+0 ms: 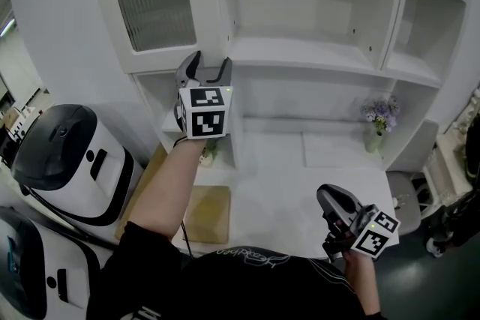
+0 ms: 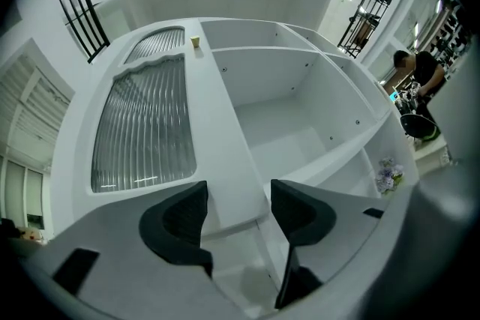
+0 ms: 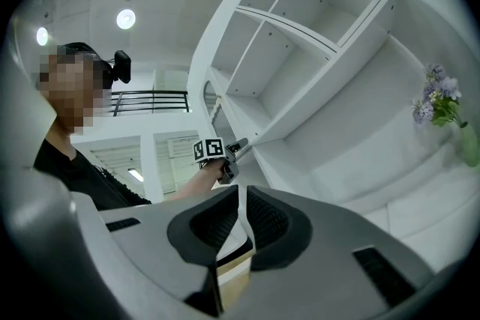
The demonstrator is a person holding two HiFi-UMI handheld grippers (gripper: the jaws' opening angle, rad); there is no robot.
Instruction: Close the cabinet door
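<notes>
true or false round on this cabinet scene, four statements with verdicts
1. The door has a ribbed glass panel. True.
2. The left gripper has its fingers shut. False: they stand apart, with the door's edge showing between them.
3. A vase of flowers stands on the counter. True.
4. The right gripper holds the vase. False: it holds nothing and is well away from the vase.
</notes>
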